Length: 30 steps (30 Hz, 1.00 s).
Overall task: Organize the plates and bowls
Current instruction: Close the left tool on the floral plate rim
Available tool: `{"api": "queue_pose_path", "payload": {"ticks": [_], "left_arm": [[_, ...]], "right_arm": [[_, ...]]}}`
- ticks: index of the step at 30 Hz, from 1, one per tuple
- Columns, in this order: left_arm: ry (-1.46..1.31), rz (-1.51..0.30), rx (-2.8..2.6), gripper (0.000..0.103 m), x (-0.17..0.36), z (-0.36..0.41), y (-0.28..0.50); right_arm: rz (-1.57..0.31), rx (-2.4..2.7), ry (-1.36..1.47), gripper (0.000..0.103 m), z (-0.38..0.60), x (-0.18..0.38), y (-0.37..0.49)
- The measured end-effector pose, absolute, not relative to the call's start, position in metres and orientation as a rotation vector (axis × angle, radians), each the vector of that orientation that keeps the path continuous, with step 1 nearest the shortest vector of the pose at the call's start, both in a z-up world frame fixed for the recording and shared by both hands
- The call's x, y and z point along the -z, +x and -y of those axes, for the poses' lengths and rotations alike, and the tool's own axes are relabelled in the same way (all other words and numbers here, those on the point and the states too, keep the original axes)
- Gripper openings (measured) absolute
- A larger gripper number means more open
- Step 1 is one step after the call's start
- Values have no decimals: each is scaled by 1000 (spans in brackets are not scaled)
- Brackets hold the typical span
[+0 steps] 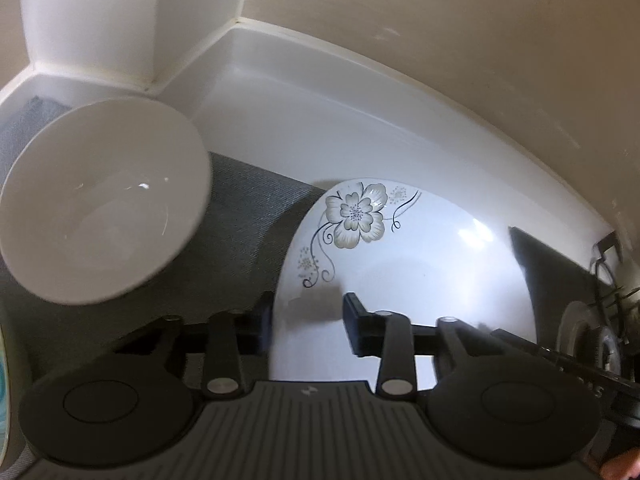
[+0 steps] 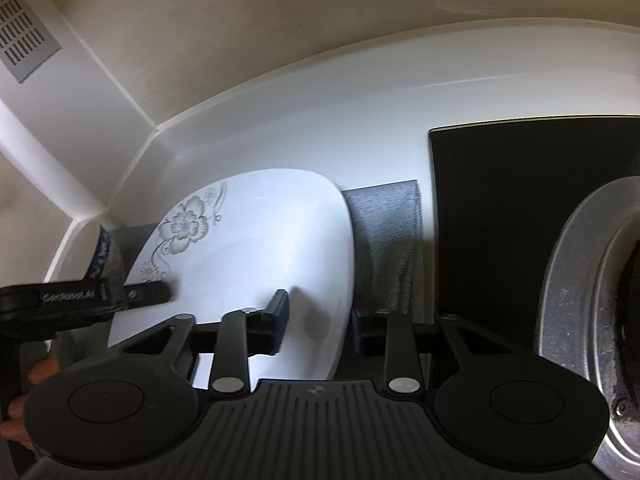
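Observation:
A white plate with a grey flower print (image 1: 420, 272) (image 2: 260, 232) lies partly on a grey mat. My left gripper (image 1: 308, 320) straddles its left rim. One finger sits outside the edge and looks blurred. The other finger (image 1: 354, 316) is over the plate's face, and bare plate shows between them. My right gripper (image 2: 320, 320) is shut on the opposite rim, with one finger (image 2: 280, 312) on the inner face and the other behind the raised edge. A plain white bowl (image 1: 104, 208) stands upright on the mat to the left of the plate, apart from both grippers.
The grey mat (image 1: 248, 216) (image 2: 384, 232) covers a white counter that ends at a corner wall (image 1: 240, 40). A black hob (image 2: 520, 200) with a silver burner ring (image 2: 580, 280) lies to the right. A blue-patterned dish (image 2: 105, 248) sits behind the plate's left side.

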<state>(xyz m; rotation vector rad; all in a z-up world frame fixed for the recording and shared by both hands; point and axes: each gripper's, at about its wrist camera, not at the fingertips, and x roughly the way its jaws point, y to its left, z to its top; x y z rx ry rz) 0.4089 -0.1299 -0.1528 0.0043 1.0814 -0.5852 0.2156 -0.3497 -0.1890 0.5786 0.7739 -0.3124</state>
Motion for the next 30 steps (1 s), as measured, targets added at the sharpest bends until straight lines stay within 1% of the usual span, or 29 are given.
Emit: {"api": "queue_pose_path", "payload": {"ticks": [1, 4, 11, 30], "left_arm": [[-15, -1089, 598, 38, 153, 126, 409], [-44, -1083, 623, 38, 151, 116, 404], [-104, -1060, 662, 38, 135, 96, 392], [-36, -1056, 687, 38, 102, 54, 334]], "right_arm": [[-778, 319, 566, 24, 350, 188, 215], [-790, 295, 501, 24, 346, 185, 215], [-804, 263, 489, 24, 342, 168, 210], [-794, 283, 520, 24, 295, 141, 160]]}}
